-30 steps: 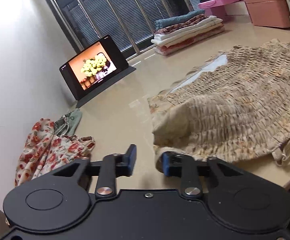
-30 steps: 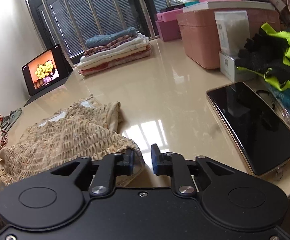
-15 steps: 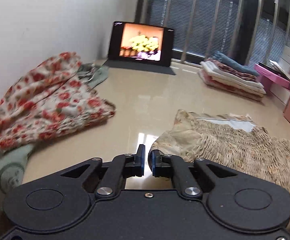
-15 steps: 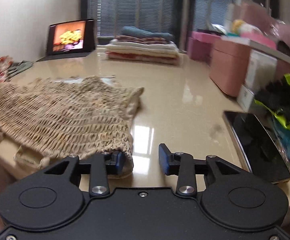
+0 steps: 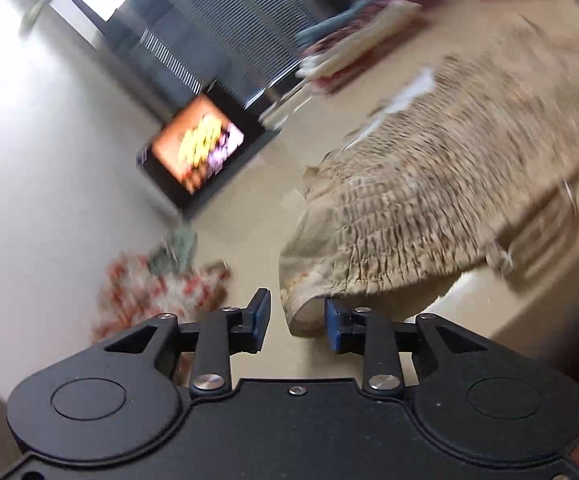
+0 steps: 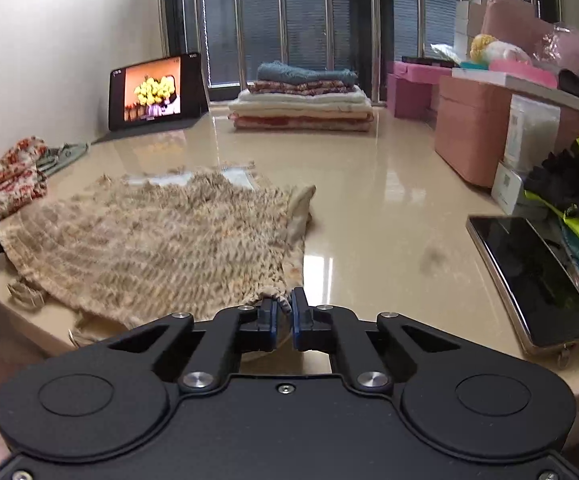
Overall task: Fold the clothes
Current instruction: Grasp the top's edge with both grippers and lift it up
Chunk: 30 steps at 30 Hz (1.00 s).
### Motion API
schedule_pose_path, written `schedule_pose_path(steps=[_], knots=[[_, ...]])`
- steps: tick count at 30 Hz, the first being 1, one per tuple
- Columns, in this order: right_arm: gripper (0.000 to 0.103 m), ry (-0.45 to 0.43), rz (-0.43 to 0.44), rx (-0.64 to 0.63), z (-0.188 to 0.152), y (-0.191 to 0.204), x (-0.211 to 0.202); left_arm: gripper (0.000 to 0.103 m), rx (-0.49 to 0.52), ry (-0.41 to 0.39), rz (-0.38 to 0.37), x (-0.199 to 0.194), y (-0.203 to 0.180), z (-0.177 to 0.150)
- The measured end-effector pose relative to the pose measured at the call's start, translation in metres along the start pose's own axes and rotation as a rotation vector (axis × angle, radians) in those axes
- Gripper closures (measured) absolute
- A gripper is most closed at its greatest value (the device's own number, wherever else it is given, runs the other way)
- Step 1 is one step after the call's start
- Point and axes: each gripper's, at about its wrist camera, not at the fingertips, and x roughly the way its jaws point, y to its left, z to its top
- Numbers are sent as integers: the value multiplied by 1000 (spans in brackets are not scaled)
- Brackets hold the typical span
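Lying spread on the worktop (image 6: 369, 184) along its near edge, the smocked beige garment (image 6: 149, 240) has its long axis running left to right across both views, one near corner toward each gripper. A strap and some hem hang over that edge.

The right gripper (image 6: 283, 312) has its jaws closing, almost together, with the garment's near right corner bunched between the pads; the cloth looks pinched there. This hand points slightly down at the near edge, the gripper held roughly level.

The left gripper (image 5: 296, 316) is at the opposite end. Its jaws are opening and stand apart. The garment's near left corner (image 5: 305, 312) curls down between them, against the right-hand pad, clear of the other, so nothing is clamped. This view is smeared by motion and tilted, which suggests the wrist is rolled; finer detail cannot be read.

My reading: the coming move turns on this left corner. It lies directly ahead of the open jaws and slightly toward their right side, so the left hand is the nearer one and needs only a small shift before closing. With both near corners held, the garment could be lifted and folded toward the far edge, where a stack (image 6: 301, 100) of folded clothes sits near a tablet (image 6: 155, 92). A floral garment (image 6: 5, 180) lies at the left edge, a phone (image 6: 537, 280) near the right corner.
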Motion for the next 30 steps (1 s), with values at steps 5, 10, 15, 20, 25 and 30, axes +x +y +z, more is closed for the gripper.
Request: schedule_pose_path(steps=[5, 10, 15, 20, 25, 30], knots=[[96, -36, 15, -16, 11, 6, -1, 100, 119, -9, -1, 10, -6, 4], [93, -11, 14, 16, 1, 8, 7, 101, -249, -49, -25, 0, 46, 13], [89, 5, -26, 40, -12, 11, 16, 102, -657, -117, -48, -17, 104, 18], [75, -9, -59, 29, -15, 17, 14, 102, -818, -105, -53, -19, 130, 14], [80, -8, -51, 61, -15, 13, 11, 102, -787, -33, -53, -16, 120, 0], [101, 3, -19, 152, -11, 2, 4, 102, -768, 38, -40, -21, 110, -24]])
